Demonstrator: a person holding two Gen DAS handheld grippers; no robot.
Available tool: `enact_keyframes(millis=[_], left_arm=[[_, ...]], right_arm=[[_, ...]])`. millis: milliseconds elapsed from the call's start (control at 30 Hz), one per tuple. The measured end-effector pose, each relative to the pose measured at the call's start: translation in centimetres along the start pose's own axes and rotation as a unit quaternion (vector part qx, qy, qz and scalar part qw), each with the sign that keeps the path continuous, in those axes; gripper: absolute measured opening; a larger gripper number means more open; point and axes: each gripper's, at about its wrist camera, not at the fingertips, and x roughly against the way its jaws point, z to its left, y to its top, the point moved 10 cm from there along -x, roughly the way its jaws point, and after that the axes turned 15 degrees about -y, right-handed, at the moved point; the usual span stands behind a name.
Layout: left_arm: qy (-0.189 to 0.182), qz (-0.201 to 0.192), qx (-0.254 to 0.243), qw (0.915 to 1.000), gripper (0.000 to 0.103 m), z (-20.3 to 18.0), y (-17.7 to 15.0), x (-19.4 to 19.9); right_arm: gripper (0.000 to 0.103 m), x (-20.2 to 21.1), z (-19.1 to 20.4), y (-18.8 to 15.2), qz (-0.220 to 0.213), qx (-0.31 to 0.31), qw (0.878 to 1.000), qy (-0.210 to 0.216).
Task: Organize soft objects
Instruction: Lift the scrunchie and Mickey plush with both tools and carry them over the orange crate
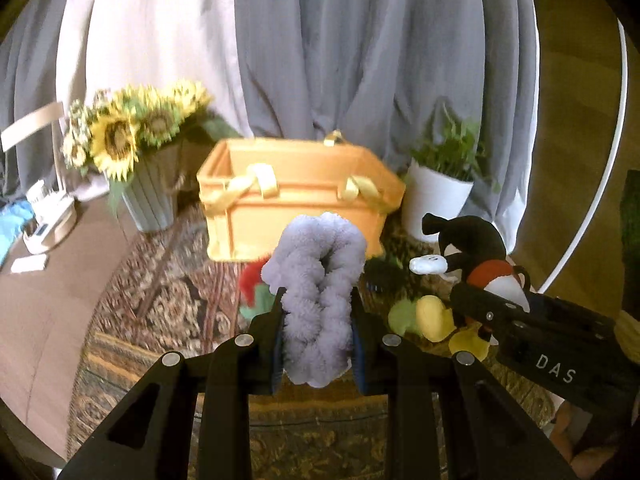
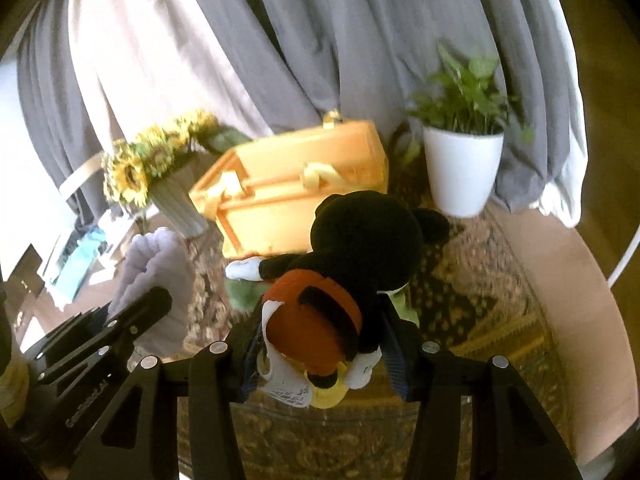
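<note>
Gripping a lilac braided plush [image 1: 320, 300], the left tongs [image 1: 318, 312]; right tongs [image 2: 320, 344] clench a mouse doll [image 2: 352, 280], orange basket [image 1: 296, 200] ahead.

"DAS" on right tongs [image 1: 486, 304]

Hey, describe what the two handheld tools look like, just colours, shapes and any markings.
Both are black, angular plastic frames with triangular cut-outs and round silver screw heads. The left tool has blue pads inside its fingers; the right tool does too. White letters "DAS" mark the right tool's side, and small blurred white lettering marks the left one's. No cables show.
</note>
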Motion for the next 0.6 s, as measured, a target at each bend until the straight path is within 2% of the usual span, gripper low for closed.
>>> enact_keyframes(millis=[600], left_arm=[[0.015, -0.091, -0.044, 0.9948, 0.027, 0.6, 8.3, 2.3]], right_arm=[[0.051, 1.7, 2.5, 7.9, -0.095, -0.005, 0.995, 0.028]])
